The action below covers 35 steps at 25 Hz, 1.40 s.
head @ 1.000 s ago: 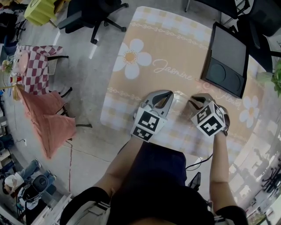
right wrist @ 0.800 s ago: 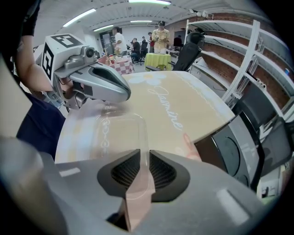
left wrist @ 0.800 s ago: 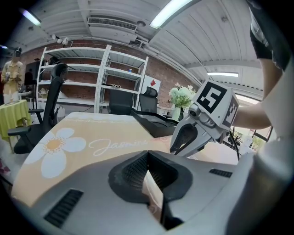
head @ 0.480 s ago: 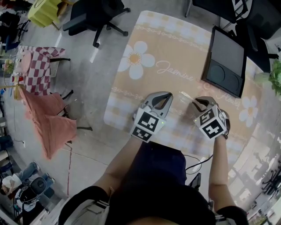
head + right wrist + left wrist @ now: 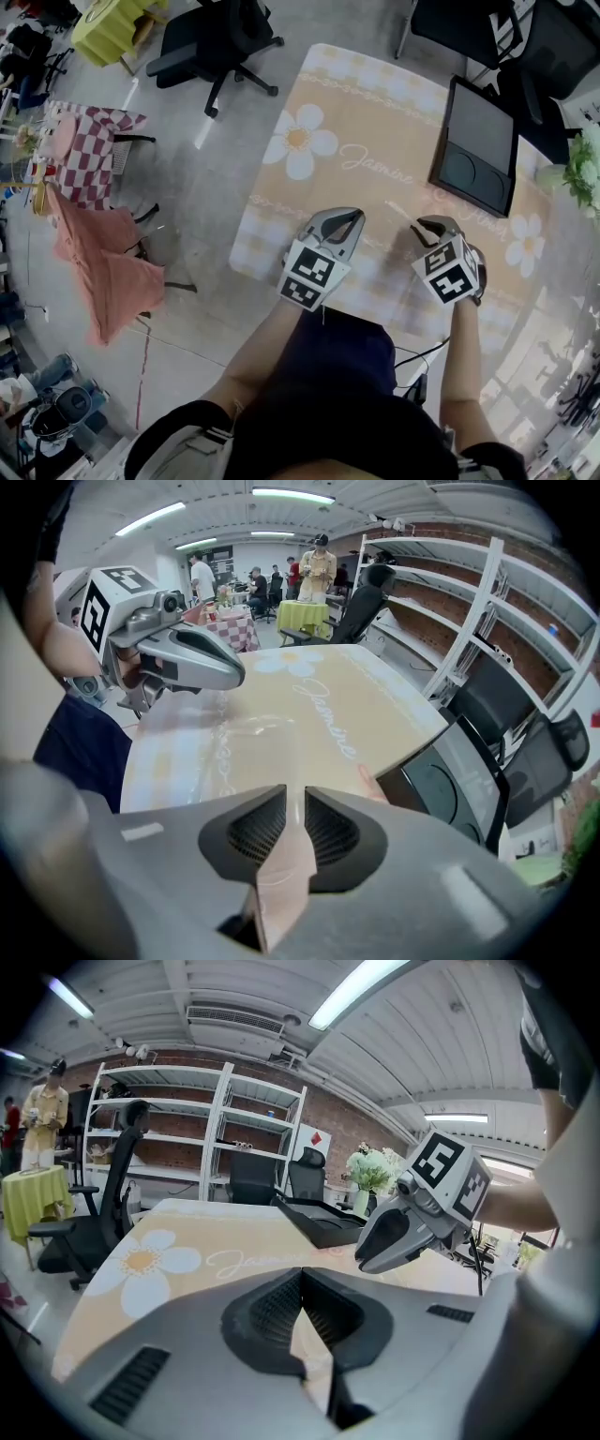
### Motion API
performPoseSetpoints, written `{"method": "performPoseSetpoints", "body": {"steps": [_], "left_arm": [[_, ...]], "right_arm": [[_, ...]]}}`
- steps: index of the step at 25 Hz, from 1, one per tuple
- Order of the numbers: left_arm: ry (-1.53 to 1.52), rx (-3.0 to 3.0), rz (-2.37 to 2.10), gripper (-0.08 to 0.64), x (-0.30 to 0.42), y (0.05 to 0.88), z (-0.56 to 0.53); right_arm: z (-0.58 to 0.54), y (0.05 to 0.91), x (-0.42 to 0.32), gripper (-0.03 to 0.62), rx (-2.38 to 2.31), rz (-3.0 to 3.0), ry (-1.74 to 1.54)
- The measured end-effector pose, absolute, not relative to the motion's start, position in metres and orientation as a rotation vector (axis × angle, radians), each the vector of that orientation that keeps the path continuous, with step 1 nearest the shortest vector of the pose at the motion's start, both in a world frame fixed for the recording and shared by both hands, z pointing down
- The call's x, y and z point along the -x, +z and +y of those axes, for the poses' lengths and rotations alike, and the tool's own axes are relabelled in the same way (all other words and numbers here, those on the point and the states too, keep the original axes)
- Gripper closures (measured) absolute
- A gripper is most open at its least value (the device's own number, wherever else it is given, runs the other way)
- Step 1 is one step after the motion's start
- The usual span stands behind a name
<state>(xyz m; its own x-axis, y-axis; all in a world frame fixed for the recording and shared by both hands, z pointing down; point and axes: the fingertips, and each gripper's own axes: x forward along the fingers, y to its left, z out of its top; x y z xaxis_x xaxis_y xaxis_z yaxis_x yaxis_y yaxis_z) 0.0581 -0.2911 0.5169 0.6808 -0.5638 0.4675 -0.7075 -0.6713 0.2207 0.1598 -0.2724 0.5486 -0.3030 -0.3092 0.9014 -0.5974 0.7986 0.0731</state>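
Both grippers hover side by side over a beige tablecloth [image 5: 375,122] printed with a white daisy [image 5: 300,141] and script lettering. My left gripper [image 5: 352,214] is shut, its jaws meeting at the tip [image 5: 300,1277] with nothing seen between them. My right gripper [image 5: 422,225] is shut on a thin clear plastic sheet [image 5: 253,731] that runs from its jaws [image 5: 295,794] out over the cloth toward the left gripper [image 5: 187,658]. From the left gripper view, the right gripper [image 5: 403,1232] hangs just to the right.
A black tray [image 5: 478,145] with a round recess lies at the table's far right. Black office chairs [image 5: 220,42] stand beyond the far edge. A checked table [image 5: 80,145] and pink cloth [image 5: 103,272] are off left. White shelves [image 5: 187,1129] and a plant [image 5: 583,169] stand behind.
Both grippers have risen a little and drawn slightly apart above the cloth. The clear sheet now lies flatter and lower in the right gripper view.
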Motion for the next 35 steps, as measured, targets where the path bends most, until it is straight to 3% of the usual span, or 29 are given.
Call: {"method": "performPoseSetpoints", "body": {"steps": [16, 35], "left_arm": [[0.456, -2.515, -1.08, 0.551, -0.031, 0.486, -0.299], [0.262, -2.663, -1.256, 0.551, -0.014, 0.388, -0.351]], "right_arm": [[-0.283, 0.502, -0.148, 0.528, -0.911, -1.962, 0.325], [-0.315, 0.419, -0.158, 0.531, -1.37, -2.109, 0.301]]}}
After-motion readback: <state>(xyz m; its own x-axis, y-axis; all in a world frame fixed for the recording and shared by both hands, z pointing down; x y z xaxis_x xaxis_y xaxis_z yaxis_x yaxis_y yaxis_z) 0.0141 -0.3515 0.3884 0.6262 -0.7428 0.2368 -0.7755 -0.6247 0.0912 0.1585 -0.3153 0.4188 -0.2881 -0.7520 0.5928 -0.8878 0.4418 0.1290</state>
